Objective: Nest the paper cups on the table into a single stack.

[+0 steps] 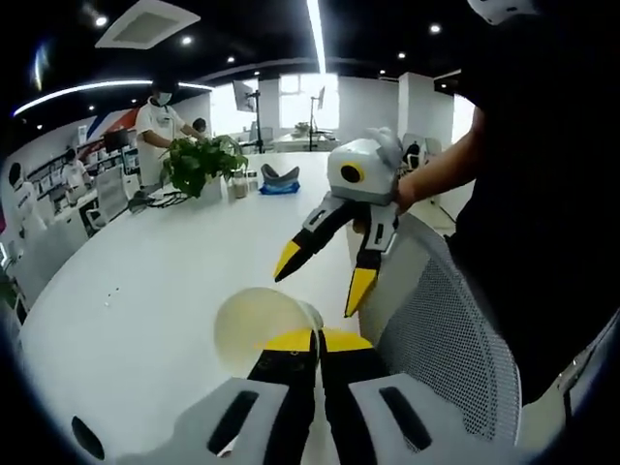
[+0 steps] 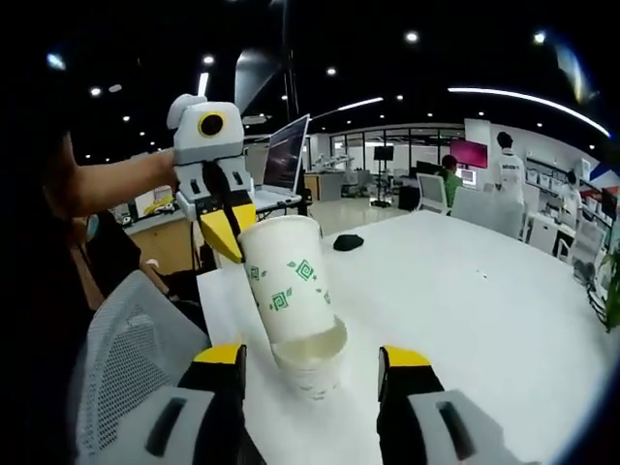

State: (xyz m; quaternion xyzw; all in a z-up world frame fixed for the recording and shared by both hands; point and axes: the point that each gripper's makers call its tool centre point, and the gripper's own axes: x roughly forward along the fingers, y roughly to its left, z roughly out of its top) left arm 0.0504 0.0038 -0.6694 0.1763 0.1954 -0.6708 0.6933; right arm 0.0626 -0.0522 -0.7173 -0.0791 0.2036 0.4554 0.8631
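Two paper cups at the near edge of a white table [image 2: 465, 291]. Upper cup [image 2: 288, 281], white with green leaf marks, tilted and partly sunk into the lower cup [image 2: 312, 378]. Left gripper [image 2: 230, 237] pinched tight on the upper cup's rim. Right gripper [image 2: 310, 356] spread wide either side of the lower cup, holding nothing.

Probably very light, thin-walled, easy to crush or tip. Best held gently at the stiffer rolled rim.

Depth of nesting hidden inside the lower cup. Upper cup's mouth partly covered by the left gripper's fingers in the left gripper view.
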